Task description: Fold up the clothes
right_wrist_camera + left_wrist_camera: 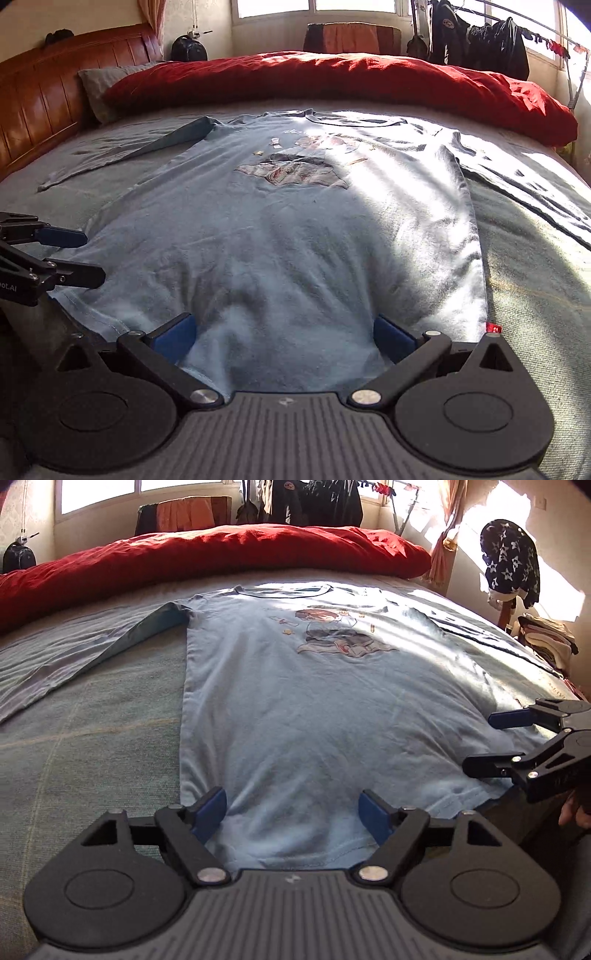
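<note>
A light-blue long-sleeved shirt (314, 709) (280, 229) with a cartoon print lies flat, front up, on the bed, its collar at the far side. One sleeve (74, 664) stretches out to the left. A darker strip that looks like the other sleeve (524, 188) runs off to the right. My left gripper (293, 812) (79, 256) stands open over the near hem toward the shirt's left corner, and the fabric lies loose between its blue pads. My right gripper (284, 332) (491, 742) is open over the hem further right, gripping nothing.
A red duvet (221, 557) is bunched along the far side of the green bedspread (92, 760). A wooden headboard (44, 92) and a grey pillow (96, 88) are on the left. On the right, beside the bed, are a chair draped in star-print cloth (511, 561) and stacked clothes (546, 635).
</note>
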{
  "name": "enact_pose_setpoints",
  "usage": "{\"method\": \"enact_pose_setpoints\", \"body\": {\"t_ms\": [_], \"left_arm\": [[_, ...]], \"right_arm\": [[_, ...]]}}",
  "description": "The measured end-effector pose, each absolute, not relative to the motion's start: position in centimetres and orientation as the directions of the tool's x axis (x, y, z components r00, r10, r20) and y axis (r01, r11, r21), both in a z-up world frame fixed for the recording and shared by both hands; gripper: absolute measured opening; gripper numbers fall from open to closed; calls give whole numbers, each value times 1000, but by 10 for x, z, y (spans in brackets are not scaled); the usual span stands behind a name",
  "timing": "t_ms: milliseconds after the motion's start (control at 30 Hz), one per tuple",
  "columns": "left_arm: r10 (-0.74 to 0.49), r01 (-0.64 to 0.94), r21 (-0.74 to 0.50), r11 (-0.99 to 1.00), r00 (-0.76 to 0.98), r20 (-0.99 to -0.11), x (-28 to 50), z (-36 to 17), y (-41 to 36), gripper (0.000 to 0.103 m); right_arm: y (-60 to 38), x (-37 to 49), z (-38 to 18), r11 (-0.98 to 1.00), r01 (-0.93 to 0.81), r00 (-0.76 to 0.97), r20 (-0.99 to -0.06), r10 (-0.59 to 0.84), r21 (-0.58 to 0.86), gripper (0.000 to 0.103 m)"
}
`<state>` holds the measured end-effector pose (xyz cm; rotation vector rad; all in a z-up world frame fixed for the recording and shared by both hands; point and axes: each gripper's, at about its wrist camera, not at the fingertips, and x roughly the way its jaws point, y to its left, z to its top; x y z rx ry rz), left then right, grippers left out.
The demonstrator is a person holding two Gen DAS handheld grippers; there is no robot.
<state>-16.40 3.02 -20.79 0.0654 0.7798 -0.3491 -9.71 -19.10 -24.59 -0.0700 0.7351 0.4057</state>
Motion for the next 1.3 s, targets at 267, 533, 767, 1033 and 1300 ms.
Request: {"method": "enact_pose_setpoints", "body": {"t_ms": [267,533,767,1033,1300], "left_arm": [[-364,298,-214,930,675,-642,-118,-162,43,79],[-428,143,-432,891,582,-691,19,-163,47,79],[-481,88,-513,854,509,-714,57,-206,53,78],[-408,123,-416,901,565,-717,50,-194,66,78],[-474,213,-431,877,528,-704,102,-175,31,80]], "right_arm": [[-194,-104,-236,921,-381,648,-687,328,80,103],[-219,-49,-191,912,-378,662,-642,387,161,103],[-251,57,-190,890,-322,587,-669,455,323,103],[-289,76,-225,871,-276,556,-672,490,407,103],[-280,109,-191,870,-349,584,-645,492,347,103]]}}
